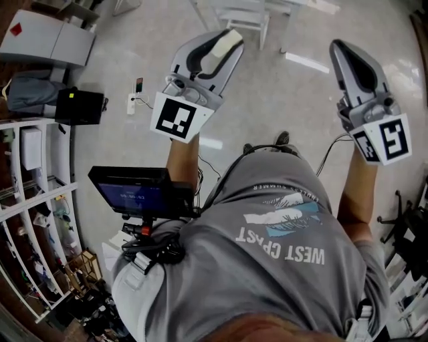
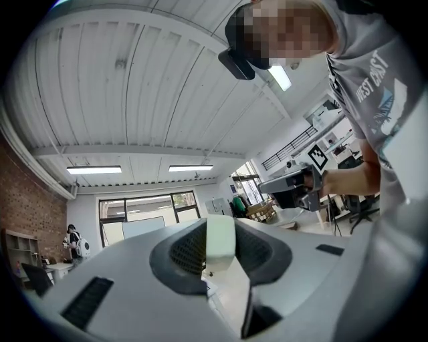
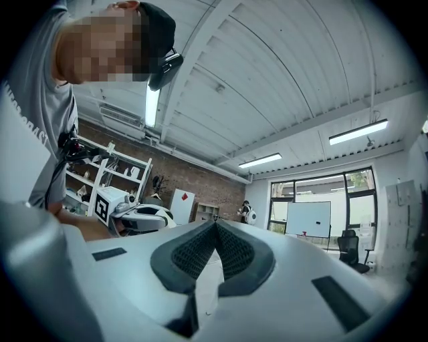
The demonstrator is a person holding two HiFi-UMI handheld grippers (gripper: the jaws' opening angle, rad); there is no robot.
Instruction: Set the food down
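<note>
My left gripper (image 1: 222, 45) is held up in front of the person's chest, shut on a pale cream block of food (image 1: 227, 41). In the left gripper view the block (image 2: 220, 240) stands upright between the dark pads of that gripper (image 2: 221, 252), pointing toward the ceiling. My right gripper (image 1: 338, 47) is raised at the right with its jaws shut together and nothing between them; the right gripper view shows its ribbed pads meeting at the tip (image 3: 215, 227). Each gripper shows in the other's view: the right one (image 2: 294, 189) and the left one (image 3: 144, 217).
Below me is the person's grey T-shirt (image 1: 281, 254) and a small monitor (image 1: 130, 190) on a chest rig. On the pale floor stand a white chair (image 1: 244, 17), a black box (image 1: 79, 107) and a power strip (image 1: 132, 102). White shelving (image 1: 33, 200) lines the left.
</note>
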